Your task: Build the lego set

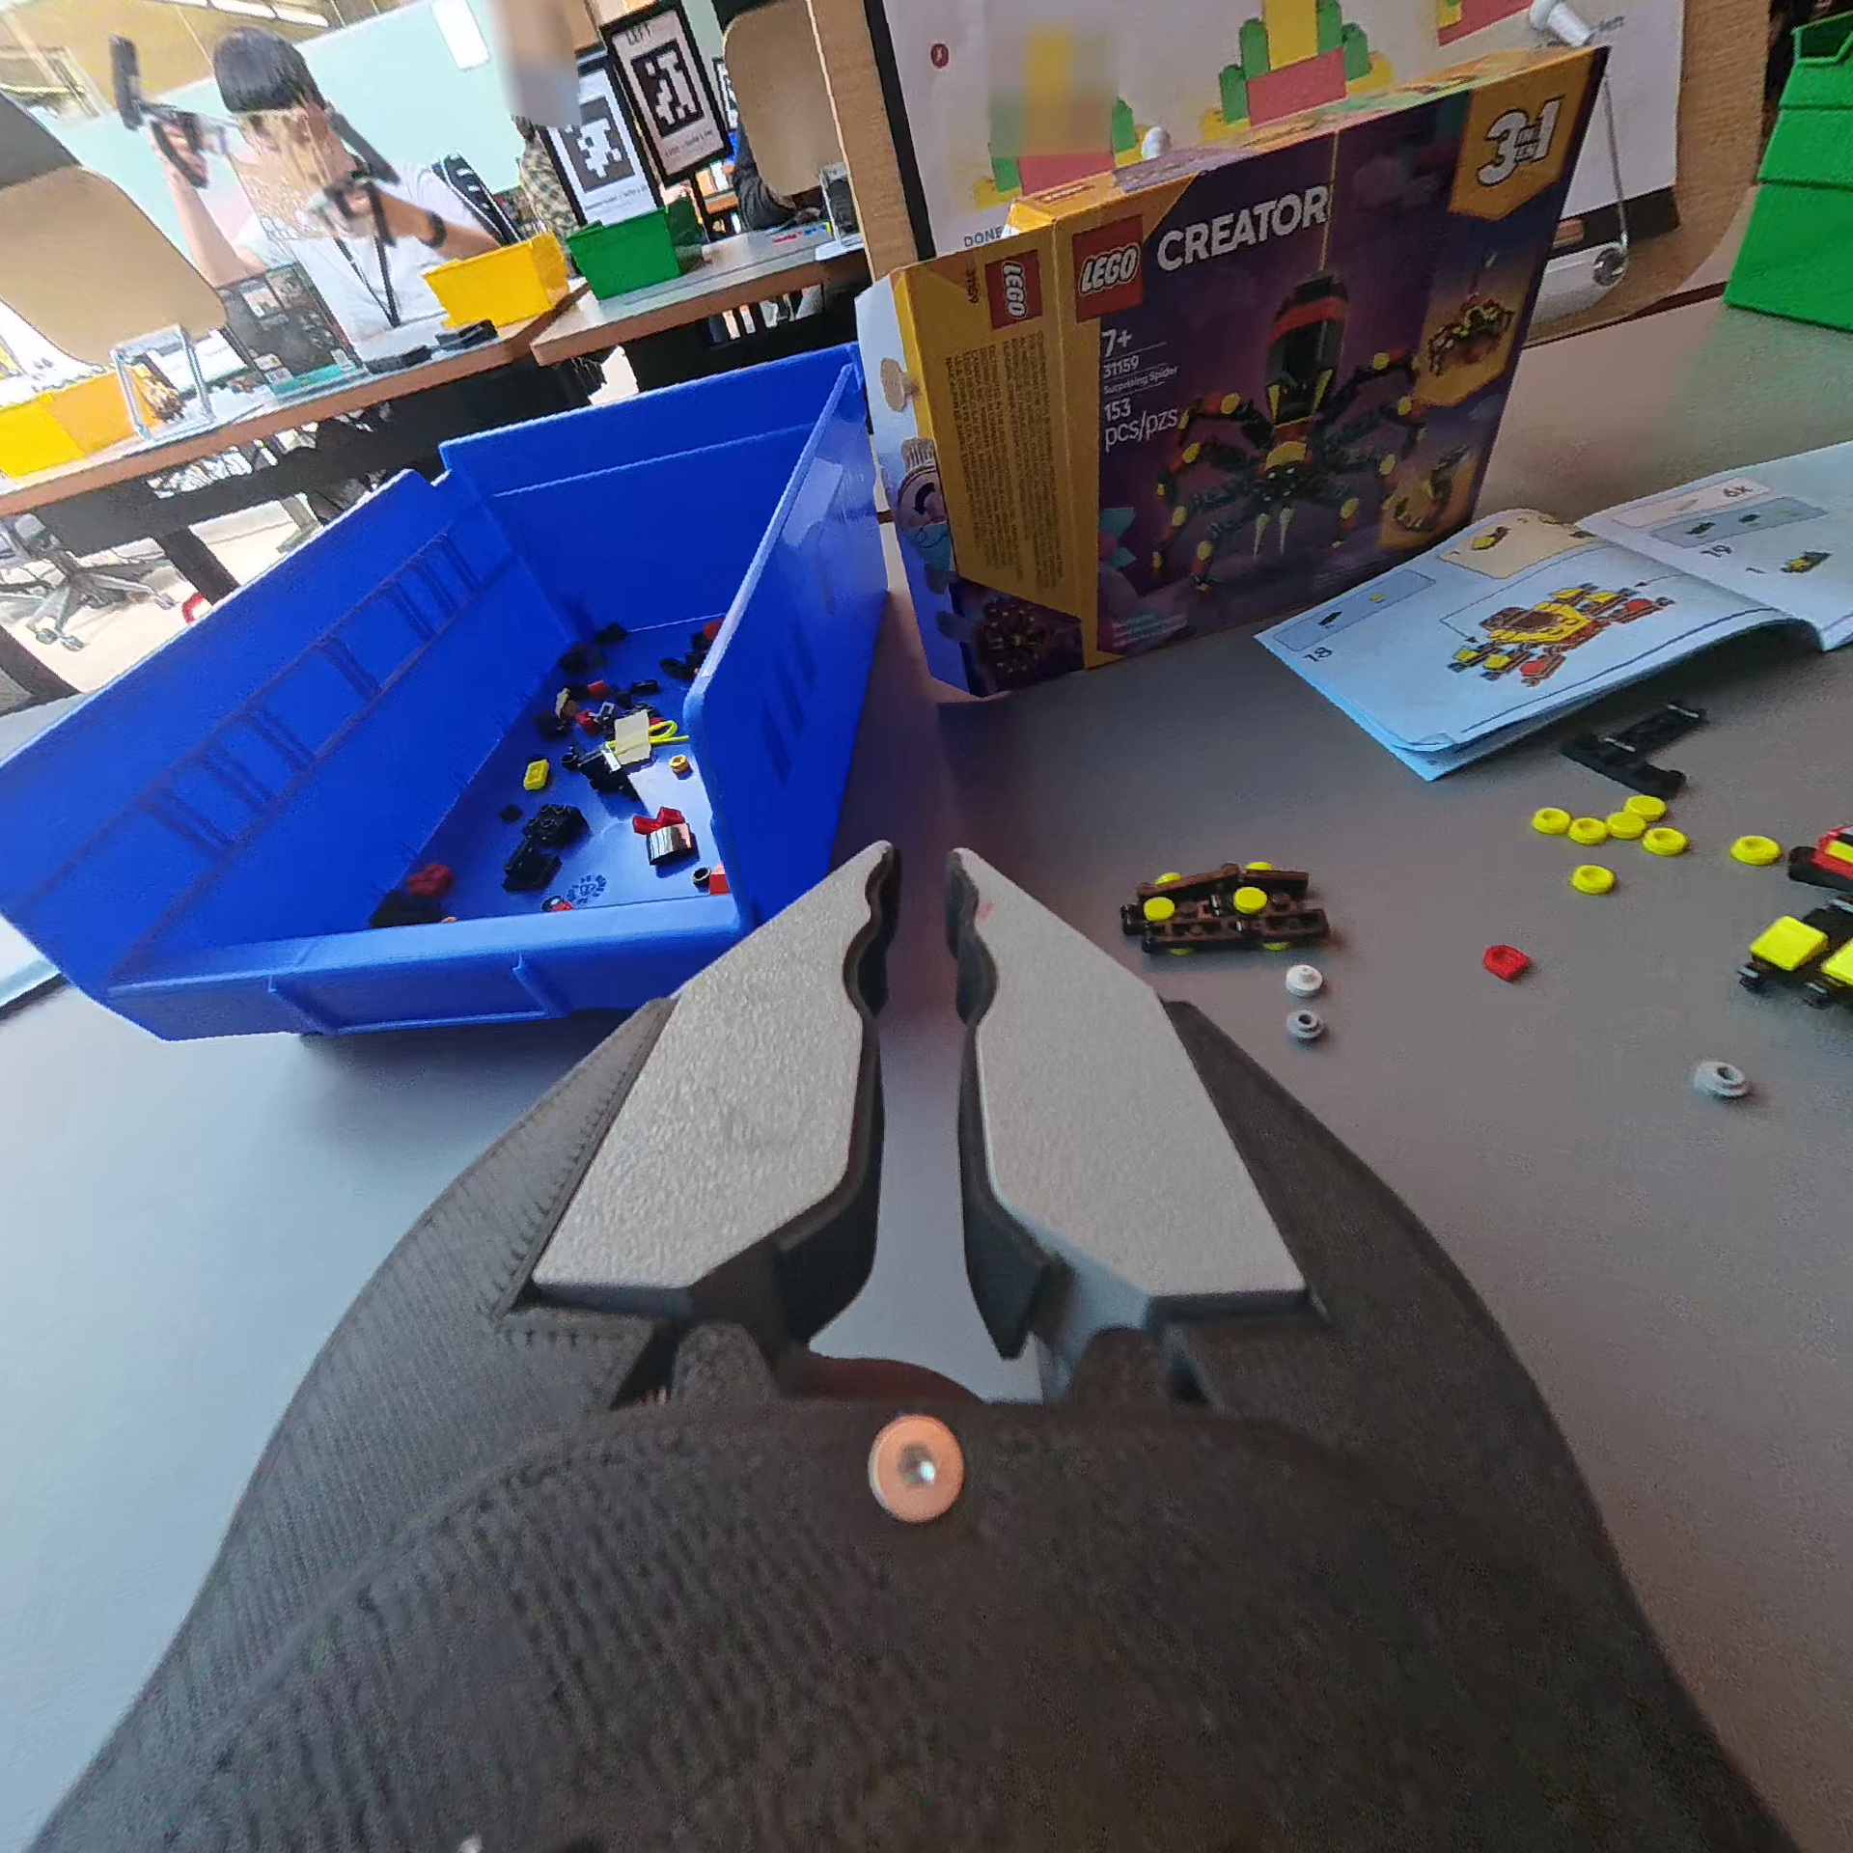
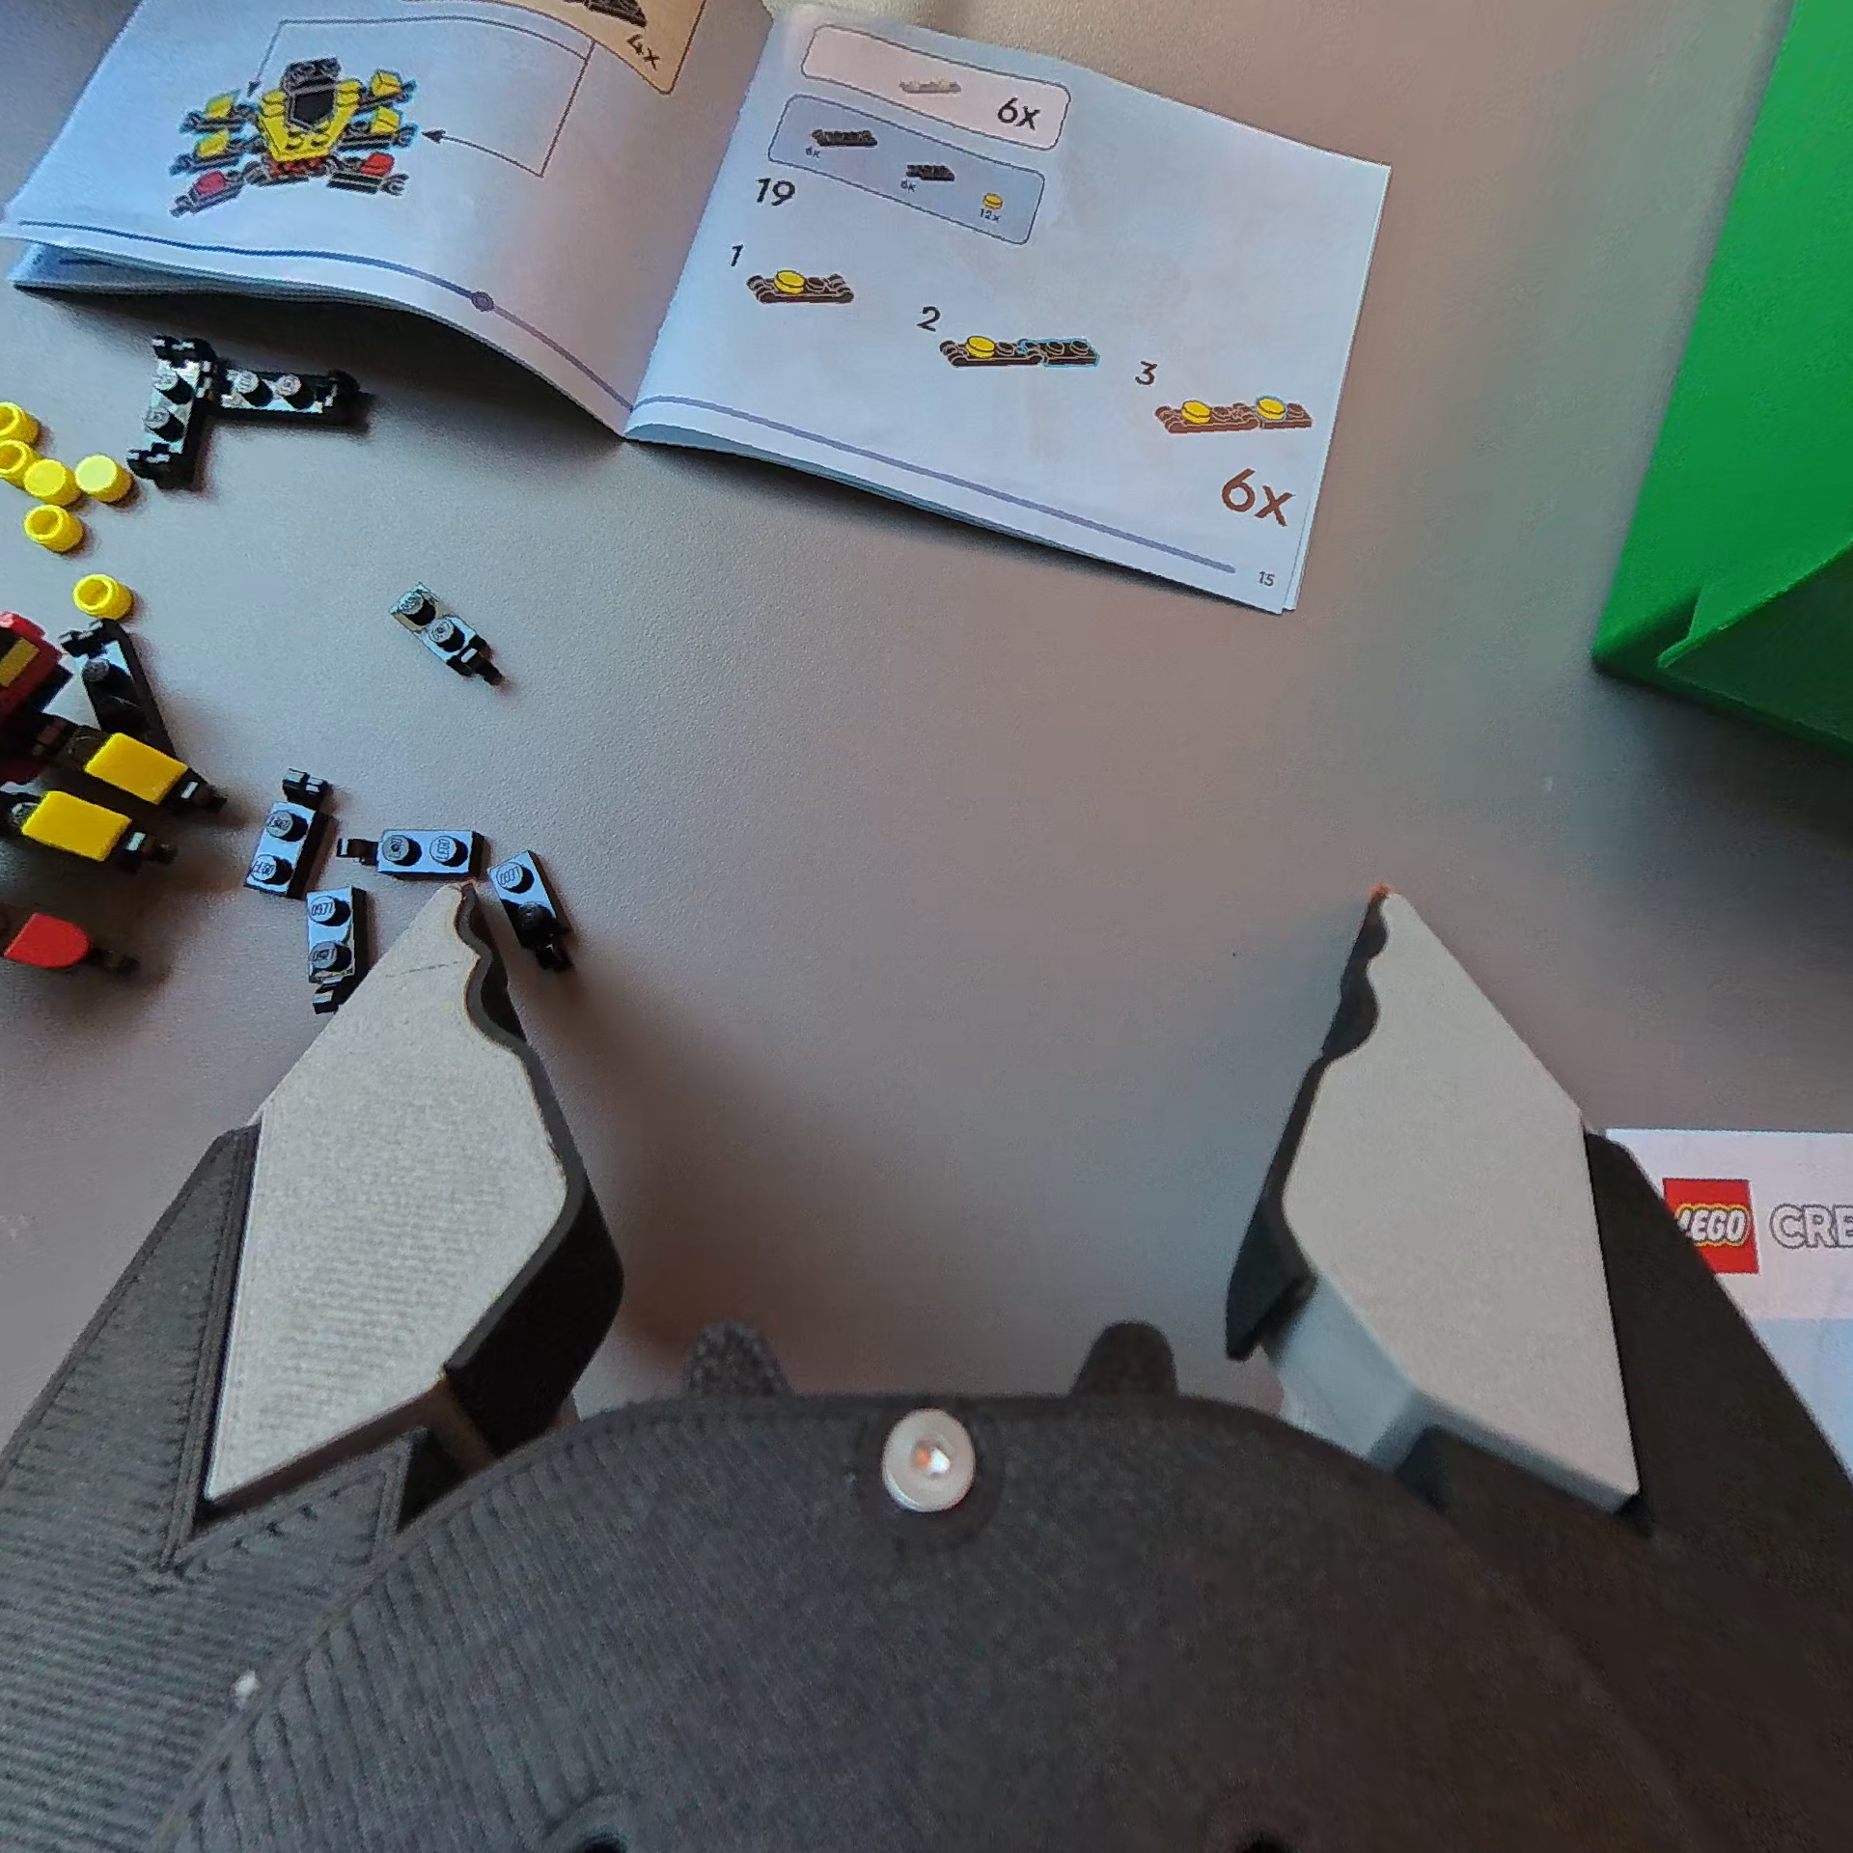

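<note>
Left hand-held gripper (image 1: 917,872): nearly closed, empty, above the surface (image 1: 1304,1304) near the blue bin (image 1: 301,702).
Right hand-held gripper (image 2: 917,907): wide open, empty.
Done: leg segments (image 1: 1228,907), partly built body (image 2: 90,772).
Left: loose black plates (image 2: 421,852), yellow studs (image 1: 1624,827); booklet (image 2: 1003,401) open.

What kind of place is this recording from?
Probably a shared data-collection lab or workshop: rows of tables with coloured parts bins, fiducial marker boards standing behind, and another person at the next table holding handheld tongs.
</note>
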A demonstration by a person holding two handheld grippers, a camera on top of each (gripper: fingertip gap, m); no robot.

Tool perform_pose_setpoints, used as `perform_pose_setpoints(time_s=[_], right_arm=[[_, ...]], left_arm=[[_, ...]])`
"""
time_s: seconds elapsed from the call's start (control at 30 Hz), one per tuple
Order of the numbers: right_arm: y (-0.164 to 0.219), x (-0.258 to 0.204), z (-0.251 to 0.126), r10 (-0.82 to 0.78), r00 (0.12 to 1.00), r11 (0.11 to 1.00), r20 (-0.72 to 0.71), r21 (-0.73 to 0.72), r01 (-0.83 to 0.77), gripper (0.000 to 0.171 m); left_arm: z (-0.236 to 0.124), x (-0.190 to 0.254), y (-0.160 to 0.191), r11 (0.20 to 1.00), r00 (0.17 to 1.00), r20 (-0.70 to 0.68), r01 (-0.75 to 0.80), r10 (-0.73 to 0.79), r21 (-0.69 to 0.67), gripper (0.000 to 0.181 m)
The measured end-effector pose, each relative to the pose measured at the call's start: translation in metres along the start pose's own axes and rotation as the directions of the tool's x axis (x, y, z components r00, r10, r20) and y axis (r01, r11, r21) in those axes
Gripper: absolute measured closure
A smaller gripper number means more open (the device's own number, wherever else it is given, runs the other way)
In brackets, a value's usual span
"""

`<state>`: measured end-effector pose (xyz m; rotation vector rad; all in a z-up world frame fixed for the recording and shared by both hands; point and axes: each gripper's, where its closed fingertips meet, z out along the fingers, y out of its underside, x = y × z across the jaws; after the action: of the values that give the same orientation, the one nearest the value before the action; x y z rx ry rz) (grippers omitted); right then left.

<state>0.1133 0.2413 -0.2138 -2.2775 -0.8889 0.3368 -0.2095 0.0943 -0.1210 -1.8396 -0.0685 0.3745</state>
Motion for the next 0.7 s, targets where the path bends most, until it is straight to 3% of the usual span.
perform_pose_setpoints(time_s=[0.7], right_arm=[[0.0002,0.0001,0.0003,0.000,1.000,1.000,0.000,0.000,0.000,0.014]], left_arm=[[-0.0008,0.0003,-0.0002,1.000,1.000,-0.022,0.022,-0.022,0.005,0.175]])
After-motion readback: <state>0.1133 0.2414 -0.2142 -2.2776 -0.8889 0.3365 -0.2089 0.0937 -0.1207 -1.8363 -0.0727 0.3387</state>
